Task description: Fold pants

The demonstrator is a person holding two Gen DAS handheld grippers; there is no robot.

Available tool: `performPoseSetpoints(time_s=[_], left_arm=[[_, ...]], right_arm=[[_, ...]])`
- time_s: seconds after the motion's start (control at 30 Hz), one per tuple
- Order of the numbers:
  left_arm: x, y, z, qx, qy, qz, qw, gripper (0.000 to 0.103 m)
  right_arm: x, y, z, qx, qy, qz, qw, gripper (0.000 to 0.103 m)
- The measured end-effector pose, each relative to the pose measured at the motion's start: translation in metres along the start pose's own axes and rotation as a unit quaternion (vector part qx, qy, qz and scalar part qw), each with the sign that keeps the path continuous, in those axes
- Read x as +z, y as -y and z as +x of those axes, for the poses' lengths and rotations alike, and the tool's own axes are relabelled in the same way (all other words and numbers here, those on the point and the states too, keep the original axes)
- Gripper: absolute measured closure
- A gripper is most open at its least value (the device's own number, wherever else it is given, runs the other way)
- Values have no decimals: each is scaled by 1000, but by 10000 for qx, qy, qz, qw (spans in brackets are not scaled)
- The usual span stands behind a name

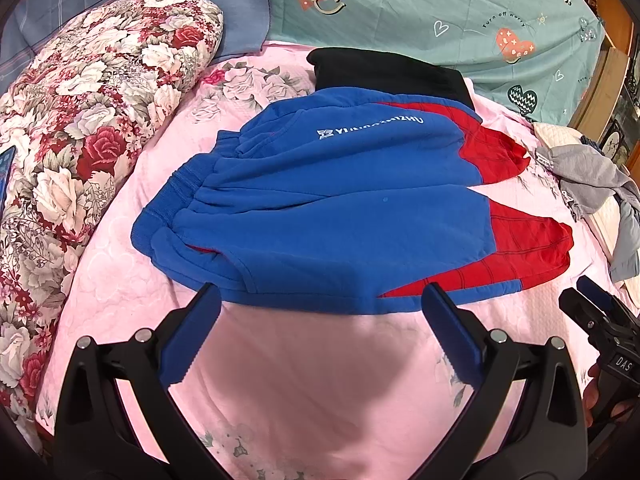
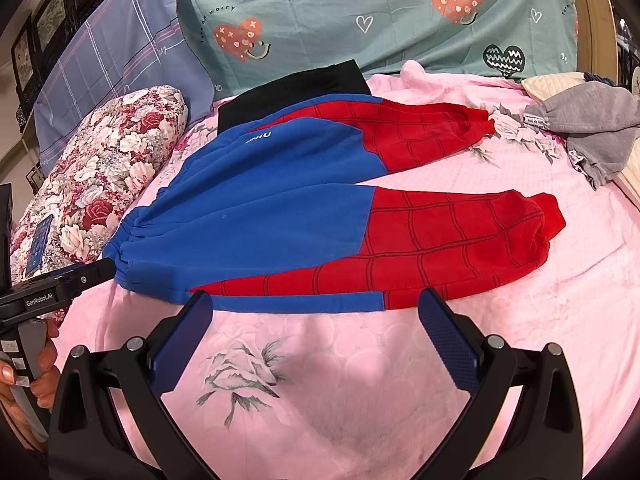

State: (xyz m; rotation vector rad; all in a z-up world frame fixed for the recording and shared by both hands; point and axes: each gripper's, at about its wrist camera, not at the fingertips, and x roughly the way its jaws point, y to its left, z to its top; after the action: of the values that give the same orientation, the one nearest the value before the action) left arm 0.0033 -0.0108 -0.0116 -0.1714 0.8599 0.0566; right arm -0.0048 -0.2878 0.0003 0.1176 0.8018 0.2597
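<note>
Blue and red pants (image 1: 332,216) lie flat on the pink bed, waistband to the left and red legs to the right; they also show in the right wrist view (image 2: 280,216). My left gripper (image 1: 320,300) is open and empty, its fingertips at the near hem below the waist. My right gripper (image 2: 316,300) is open and empty, its fingertips at the near edge of the front leg. The left gripper also shows in the right wrist view (image 2: 90,274), by the waistband. The right gripper shows in the left wrist view (image 1: 588,296), at far right.
A floral pillow (image 1: 80,128) lies left of the pants. A black folded garment (image 1: 384,70) sits behind them. Grey clothes (image 2: 592,128) lie at the right. A teal heart-print cover (image 2: 360,12) hangs at the back. A phone (image 2: 38,244) rests on the pillow.
</note>
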Motion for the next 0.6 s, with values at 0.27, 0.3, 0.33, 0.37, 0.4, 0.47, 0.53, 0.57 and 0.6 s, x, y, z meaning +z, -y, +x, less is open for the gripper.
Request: performPoseSetpoints(time_s=[0.27,0.3,0.33,0.37,0.4,0.47,0.53,0.57,0.6], left_arm=[[1,1,0,3,-9,1,10000,2],[1,1,1,6,-13,1,10000,2],[1,1,1,5,-14,0,10000,2],[1,1,1,3,-14,4,10000,2],[1,1,1,8,-27,15,10000,2],[2,-2,4,10,-59,15,10000,2],[4,-13,10,-23,-156,-95,9998,2],[6,-23,14,-38,-232,-234,9994,2],[7,-37,18,-78,-298,-470,9984,2]], right_arm=[[1,4,2,-18,-23,26,10000,1],[1,4,2,-15,-28,27,10000,1],[1,4,3,-19,-33,26,10000,1],[1,4,3,-20,-37,28,10000,1],[1,5,4,-14,-41,30,10000,1],[1,7,5,-11,-62,34,10000,1],[3,20,7,-116,-86,217,9997,1],[3,34,8,-265,-110,466,9985,1],[3,45,8,-359,-124,649,9972,1]])
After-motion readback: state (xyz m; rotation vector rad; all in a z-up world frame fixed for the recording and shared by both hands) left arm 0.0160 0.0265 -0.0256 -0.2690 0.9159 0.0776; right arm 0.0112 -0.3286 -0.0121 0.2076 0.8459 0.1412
